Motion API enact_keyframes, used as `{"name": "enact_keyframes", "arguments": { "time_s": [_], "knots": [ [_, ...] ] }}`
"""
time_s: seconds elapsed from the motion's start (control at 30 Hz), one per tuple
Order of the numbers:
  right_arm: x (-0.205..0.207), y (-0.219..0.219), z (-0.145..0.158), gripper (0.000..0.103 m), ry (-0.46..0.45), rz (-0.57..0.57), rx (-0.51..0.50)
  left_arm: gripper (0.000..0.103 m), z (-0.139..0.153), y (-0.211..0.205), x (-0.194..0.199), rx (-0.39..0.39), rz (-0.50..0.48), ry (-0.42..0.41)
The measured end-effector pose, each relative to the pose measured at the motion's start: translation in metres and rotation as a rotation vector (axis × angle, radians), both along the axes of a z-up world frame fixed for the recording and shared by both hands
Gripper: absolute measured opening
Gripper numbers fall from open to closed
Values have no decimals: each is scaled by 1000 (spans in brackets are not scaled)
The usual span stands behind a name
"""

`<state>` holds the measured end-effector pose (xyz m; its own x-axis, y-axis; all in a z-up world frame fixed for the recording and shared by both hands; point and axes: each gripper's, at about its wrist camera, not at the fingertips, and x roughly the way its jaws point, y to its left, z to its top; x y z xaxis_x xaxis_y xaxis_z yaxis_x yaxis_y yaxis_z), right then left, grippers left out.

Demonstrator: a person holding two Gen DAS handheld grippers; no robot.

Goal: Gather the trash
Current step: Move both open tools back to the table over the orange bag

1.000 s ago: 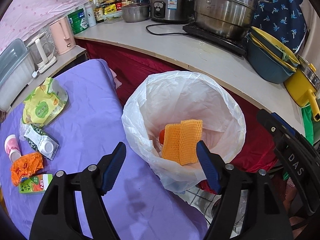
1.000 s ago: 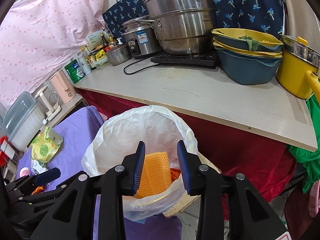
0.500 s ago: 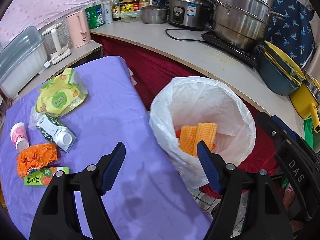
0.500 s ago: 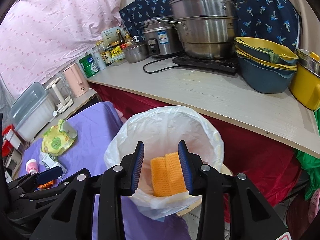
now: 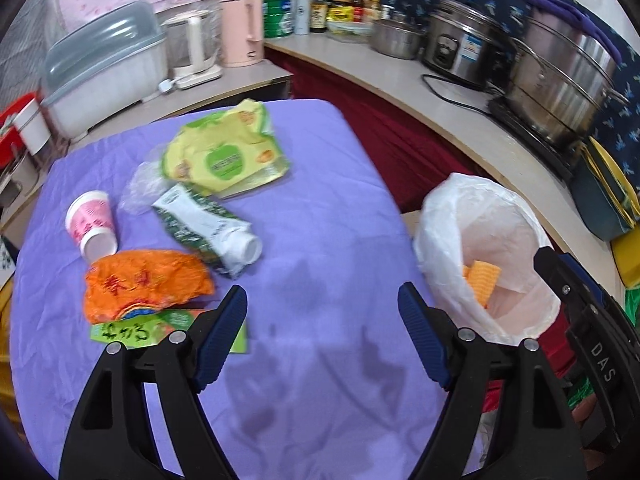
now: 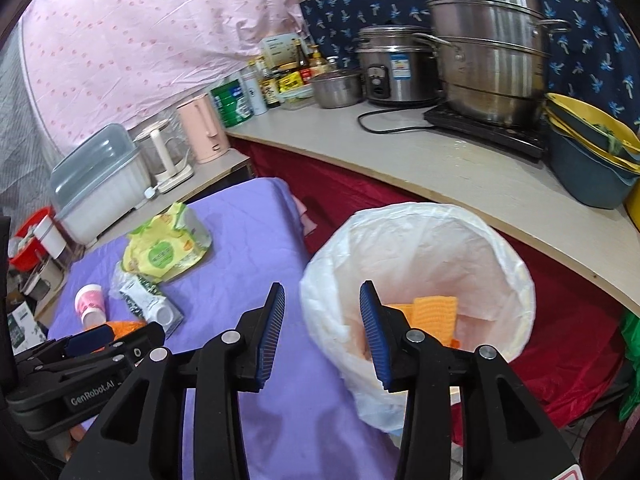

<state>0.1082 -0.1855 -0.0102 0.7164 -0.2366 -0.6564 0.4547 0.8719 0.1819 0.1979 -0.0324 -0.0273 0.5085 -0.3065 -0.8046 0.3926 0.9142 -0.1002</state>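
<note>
While both grippers hang over the purple table (image 5: 320, 216), neither has anything in it. The left gripper (image 5: 322, 332) has its jaws wide apart and they've just been opening, with only bare cloth between them. The right gripper (image 6: 322, 334) sits by the rim of the white trash bag (image 6: 500, 248), jaws partly apart and also just opening, empty. Inside the bag there's an orange foam net (image 6: 434, 314). Left of the bag, on the table: a yellow-green snack bag (image 5: 226, 156), a green-white pouch (image 5: 204, 228), a pink cup (image 5: 91, 224) on its side, an orange wrapper (image 5: 144, 282) and a green carton (image 5: 132, 328) touching the wrapper.
</note>
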Motion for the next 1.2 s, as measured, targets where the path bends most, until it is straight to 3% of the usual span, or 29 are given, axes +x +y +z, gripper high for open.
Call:
{"name": "enact_keyframes", "arguments": {
  "time_s": [0.1, 0.27, 0.57, 0.97, 1.07, 1.2],
  "knots": [
    [12, 16, -3, 39, 9, 37, 5, 82, -4, 28, 10, -5, 56, 12],
    [30, 42, -9, 39, 29, 97, 6, 83, -11, 74, 27, -6, 156, 32],
    [64, 88, -25, 48, 66, 194, 5, 87, -36, 148, 55, -29, 322, 109],
    [111, 133, -51, 55, 124, 301, -6, 87, -57, 166, 84, -61, 329, 164],
    [121, 136, -57, 55, 135, 313, 6, 82, -62, 162, 88, -63, 307, 171],
    [132, 141, -65, 55, 150, 325, 13, 59, -68, 158, 94, -70, 271, 199]
  ]
}}
